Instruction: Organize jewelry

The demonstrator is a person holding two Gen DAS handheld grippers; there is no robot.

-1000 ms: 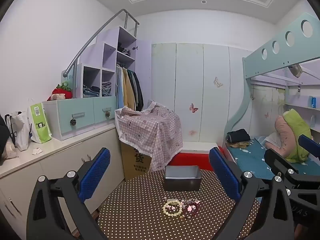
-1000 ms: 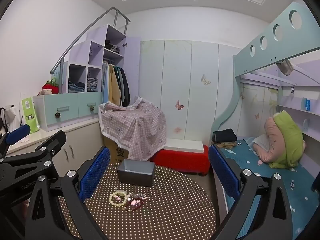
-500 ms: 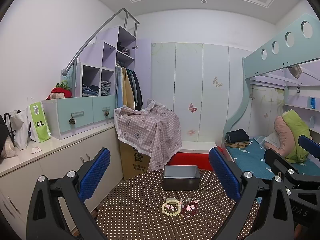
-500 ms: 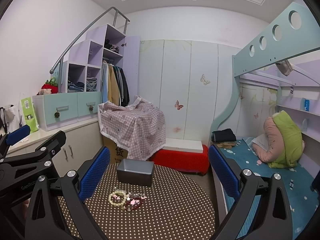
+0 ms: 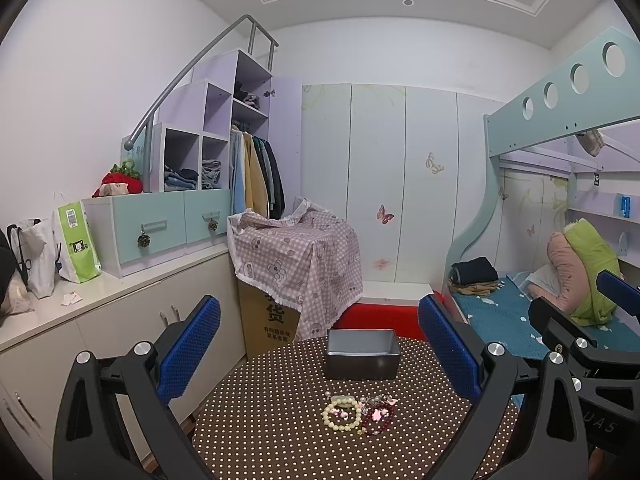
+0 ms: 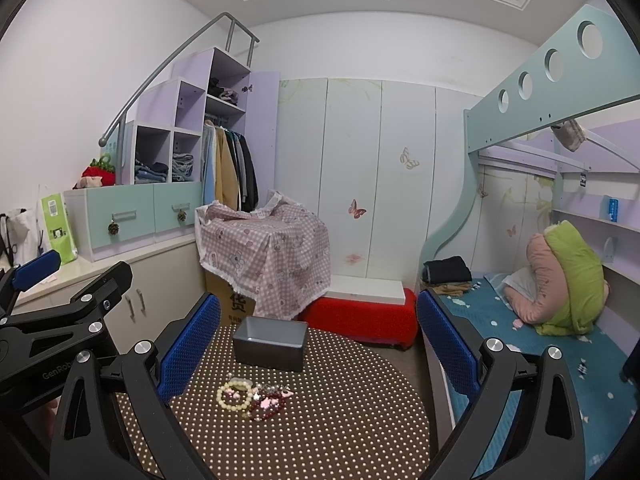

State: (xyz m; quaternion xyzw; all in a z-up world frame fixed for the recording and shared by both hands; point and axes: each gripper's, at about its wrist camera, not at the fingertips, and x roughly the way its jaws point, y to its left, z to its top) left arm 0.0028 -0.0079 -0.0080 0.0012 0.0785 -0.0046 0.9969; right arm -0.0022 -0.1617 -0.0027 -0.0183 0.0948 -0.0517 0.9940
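The round surface (image 5: 280, 420) with a brown cloth of white dots is the landmark here, and it carries all things of the task. Behind it, against the wall, stands a big box covered with a pink checked cloth (image 5: 296, 252), and beside that, also behind the surface, lies a red cushion bench (image 6: 360, 316). To the right of the surface is a bed (image 6: 520, 344) with a blue sheet. On the far part of the surface stands a grey metal box (image 5: 362, 354), open at the top; its inside is not visible enough to tell what it holds. The left hand-held gripper (image 5: 320, 344) is above the near edge of the surface, its two blue fingers wide apart, with nothing between them. The right hand-held gripper (image 6: 318, 344) is just to the right of it, also above the near side of the surface, and its fingers are wide apart and hold nothing as well. In the middle of the surface, nearer than the grey box and apart from it, lies the jewelry in a small heap: a cream bead bracelet (image 5: 341, 417) lying flat, and touching its right side a dark red bead bracelet (image 5: 379, 420). A few smaller pink and pearl pieces lie around them, too small to name.
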